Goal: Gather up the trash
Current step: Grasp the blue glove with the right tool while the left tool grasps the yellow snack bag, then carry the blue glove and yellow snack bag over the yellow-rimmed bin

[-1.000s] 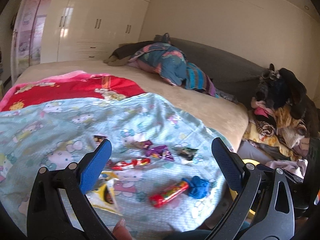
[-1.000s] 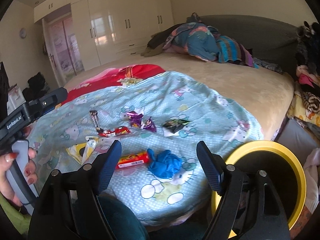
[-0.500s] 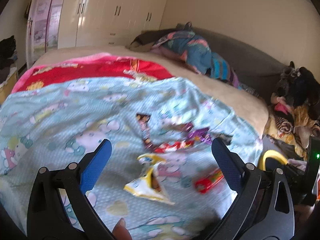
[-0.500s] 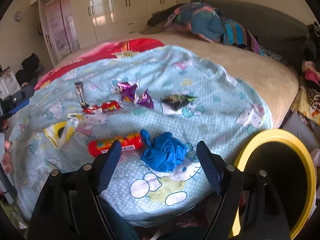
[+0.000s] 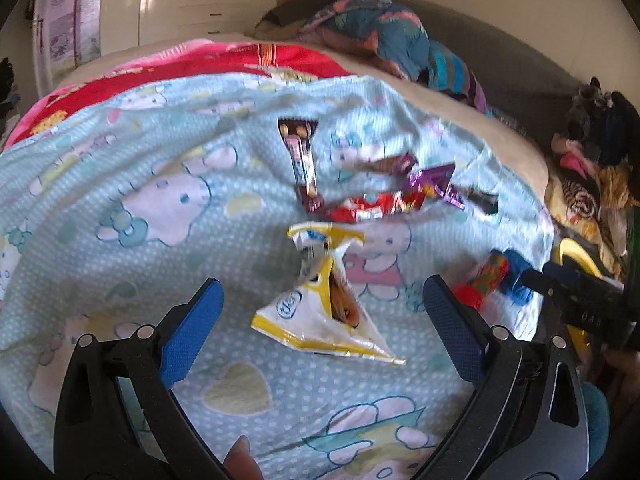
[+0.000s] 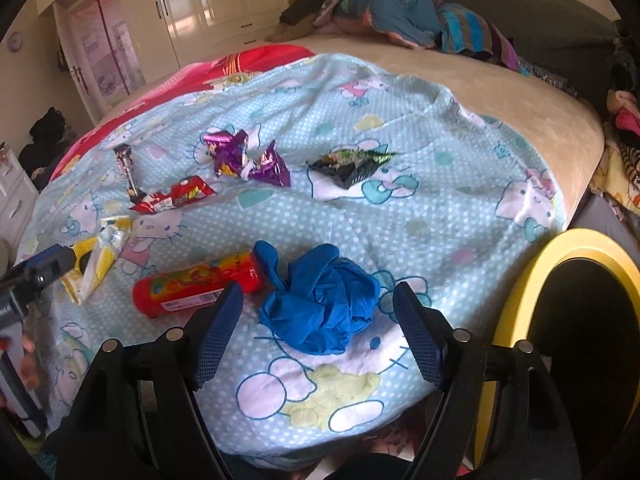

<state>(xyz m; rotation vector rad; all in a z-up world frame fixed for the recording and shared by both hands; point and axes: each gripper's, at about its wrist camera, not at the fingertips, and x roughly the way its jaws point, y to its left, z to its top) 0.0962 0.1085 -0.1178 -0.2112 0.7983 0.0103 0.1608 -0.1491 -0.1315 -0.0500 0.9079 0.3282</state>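
— Both claws have come down toward the bed since a second ago, and the wrappers now sit much larger in each view. See it?

— Yes. Left claw [image 5: 318, 322] tilts steeply down, released, jaws wide with nothing pressed; the yellow snack bag [image 5: 324, 312] lies on the blue cartoon blanket [image 5: 132, 184] between its fingers, untouched.

— And the right one?

— Right claw [image 6: 318, 332] also angles down, released and holding nothing. The crumpled blue glove [image 6: 320, 312] lies between its fingers near the blanket's near edge, with the red candy tube [image 6: 196, 286] touching the glove's left side.

— Other trash?

— Farther in: red wrapper [image 6: 174, 196], brown bar wrapper [image 6: 128, 174], purple wrappers [image 6: 248, 158], dark green wrapper [image 6: 352, 162].

— The bin?

— Yellow-rimmed bin [image 6: 528, 276] stands off the bed's near right corner.
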